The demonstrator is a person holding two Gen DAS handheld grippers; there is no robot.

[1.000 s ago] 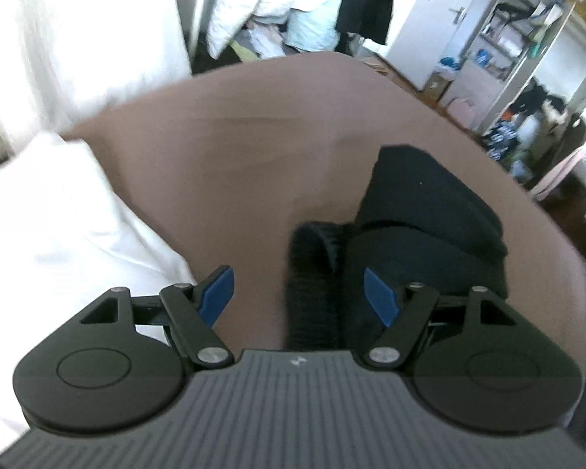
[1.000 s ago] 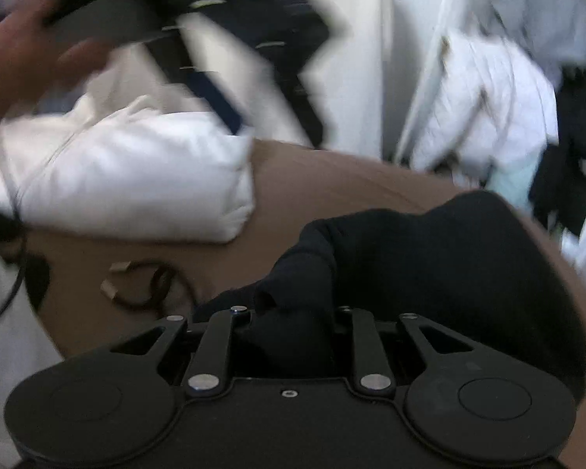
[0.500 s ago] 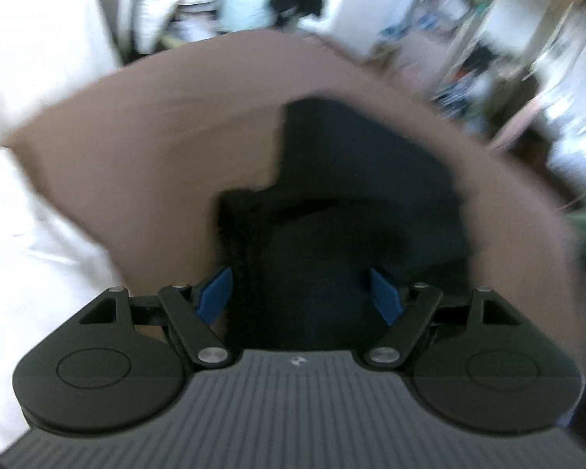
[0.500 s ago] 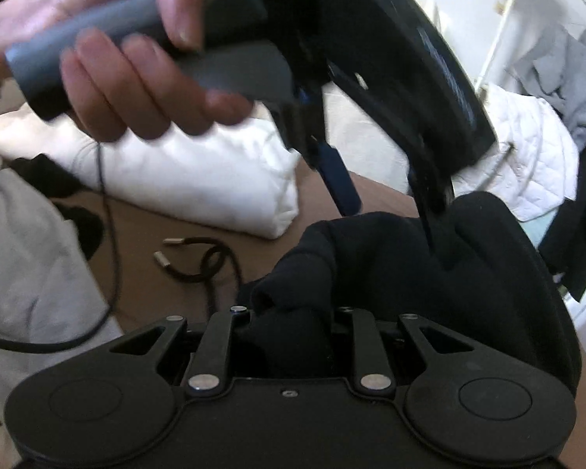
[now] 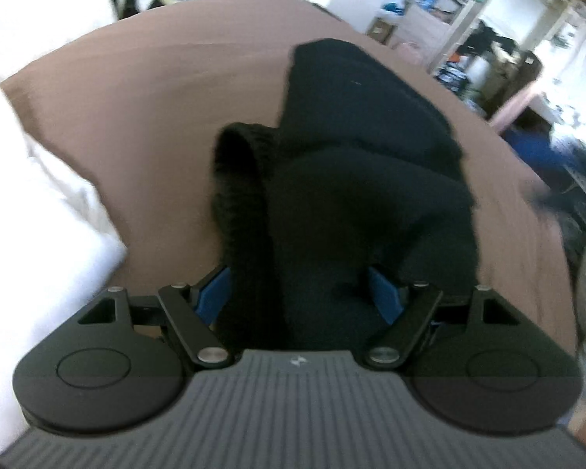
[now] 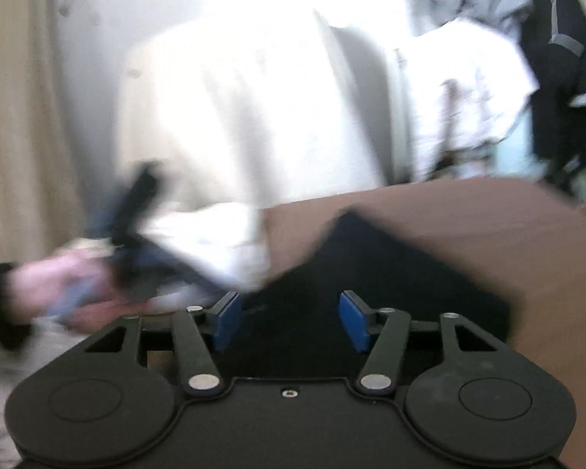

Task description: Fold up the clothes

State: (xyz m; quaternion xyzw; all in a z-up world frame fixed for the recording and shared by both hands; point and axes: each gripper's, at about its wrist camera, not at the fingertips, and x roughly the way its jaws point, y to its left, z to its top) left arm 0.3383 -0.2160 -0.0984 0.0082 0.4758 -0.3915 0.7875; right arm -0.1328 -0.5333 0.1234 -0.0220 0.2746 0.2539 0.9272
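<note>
With fingers spread, both the left gripper and right gripper are straddling the black garment, lying bunched mid-bed, seemingly to grab folds.

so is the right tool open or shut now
Open: the right tool has its blue pads apart, with the black garment lying beyond and between them.

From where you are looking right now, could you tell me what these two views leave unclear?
- Left wrist view: the black garment fills the open left gripper; contact with the blue pads is hidden by the cloth.
- Right wrist view: motion blur smears the hand, so its grip is unreadable.
- Right wrist view: the garment's near edge is cut off by the open right gripper.
</note>
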